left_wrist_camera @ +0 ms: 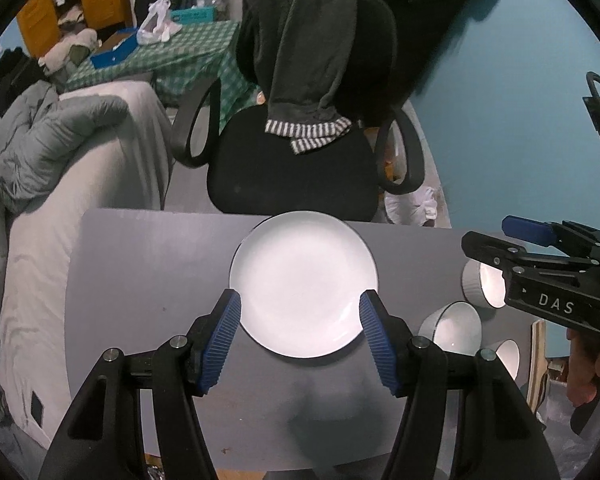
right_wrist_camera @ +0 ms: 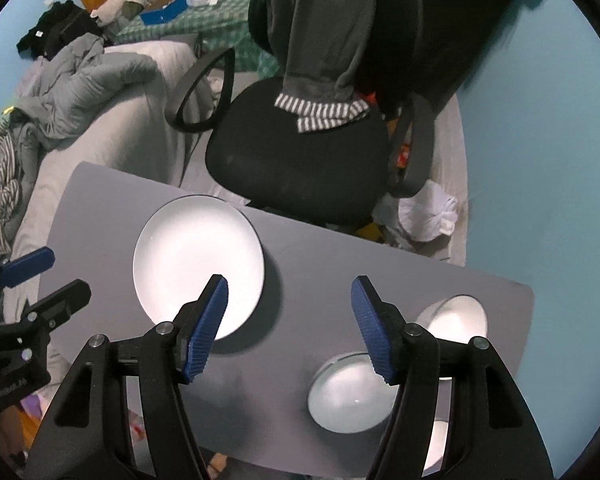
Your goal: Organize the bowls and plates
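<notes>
I am holding my left gripper point(left_wrist_camera: 300, 338) above the grey tabletop point(left_wrist_camera: 148, 280), its fingers point(left_wrist_camera: 224, 336) spread apart with nothing between them. Directly below it, toward the far edge, the white plate point(left_wrist_camera: 303, 283) is lying flat. To its right three white bowls are clustering near the tabletop's right end: a ribbed bowl point(left_wrist_camera: 482, 283) farthest back, a smooth bowl point(left_wrist_camera: 452, 326) in the middle, and a third bowl point(left_wrist_camera: 508, 356) closest to me, half hidden by my own hardware. My right gripper point(right_wrist_camera: 290, 328) is hovering over the bare stretch between plate and bowls, its fingers also open and empty.

As I judge it, the next step is nesting the bowls, so I am planning to come down on one rim at its near edge, one finger inside and one outside, and to close firmly before lifting. The bowls are sitting close together, so I am keeping my descent steep to avoid nudging a neighbour.
</notes>
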